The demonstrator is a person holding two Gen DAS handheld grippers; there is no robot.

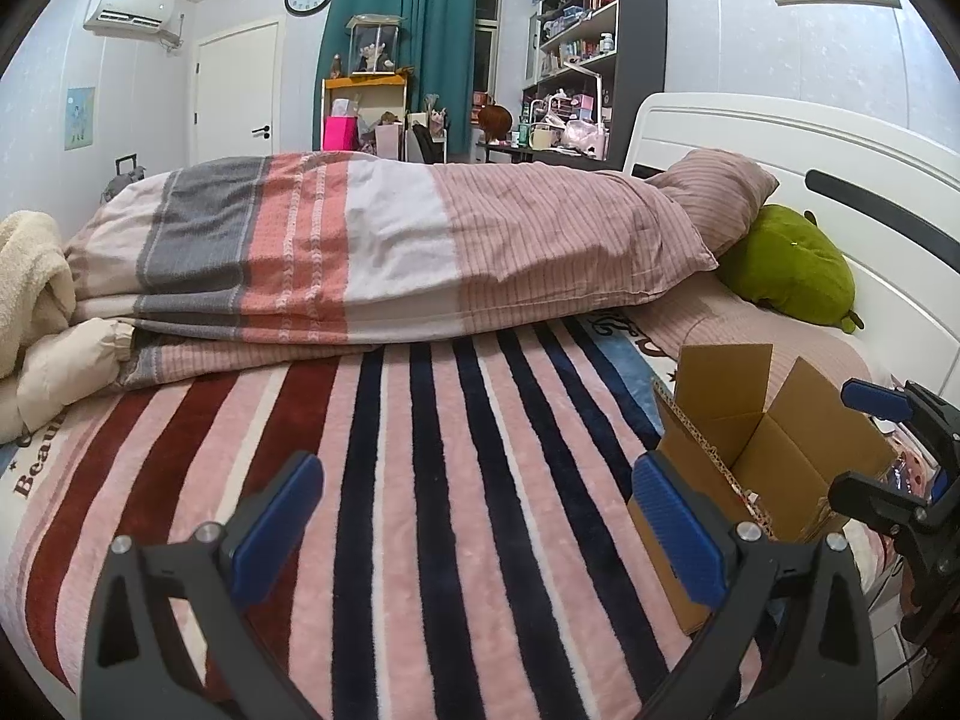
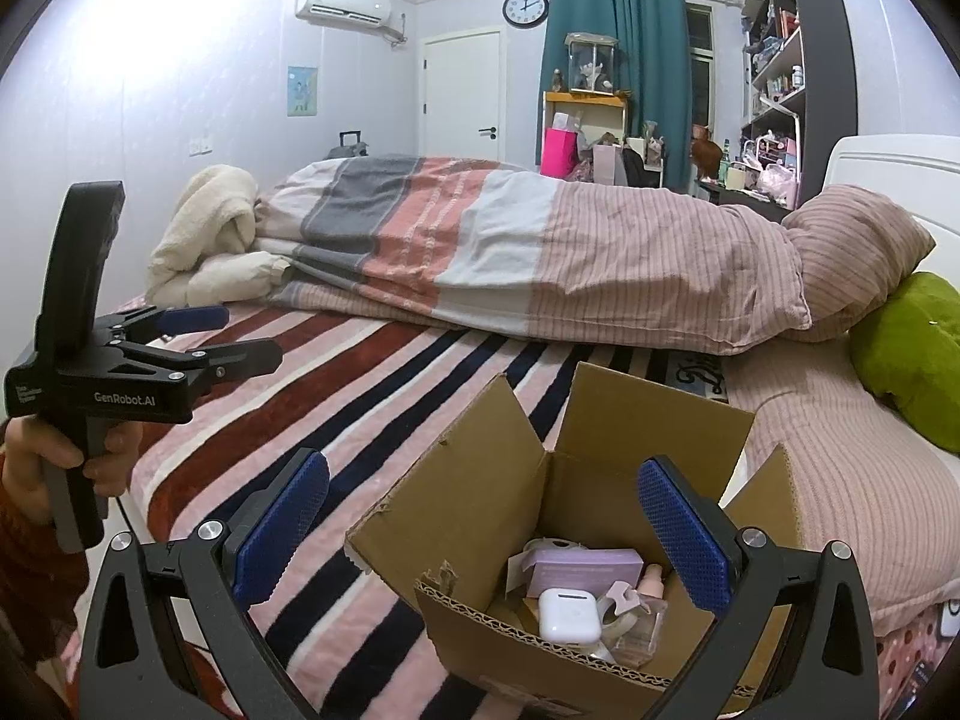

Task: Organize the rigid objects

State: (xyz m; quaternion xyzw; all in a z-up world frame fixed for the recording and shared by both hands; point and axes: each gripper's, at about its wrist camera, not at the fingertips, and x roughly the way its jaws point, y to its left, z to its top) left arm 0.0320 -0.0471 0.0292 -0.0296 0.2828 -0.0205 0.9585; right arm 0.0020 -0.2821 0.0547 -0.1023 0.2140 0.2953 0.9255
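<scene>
An open cardboard box [image 2: 480, 498] stands on the striped blanket and also shows in the left wrist view [image 1: 744, 450]. Inside it lie a white earbud case [image 2: 567, 615], a lilac flat box [image 2: 585, 567], a small clear bottle [image 2: 645, 618] and other small items. My right gripper [image 2: 483, 531] is open and empty, hovering just above the box opening. My left gripper [image 1: 477, 519] is open and empty over the blanket to the left of the box. It also shows in the right wrist view [image 2: 234, 336], held by a hand.
The striped blanket [image 1: 420, 450] covers the bed. A folded duvet [image 1: 390, 252] lies across the back, with a pillow [image 1: 714, 192] and a green plush [image 1: 786, 264] by the white headboard [image 1: 870, 228]. A cream blanket [image 2: 210, 228] is bunched at the far left.
</scene>
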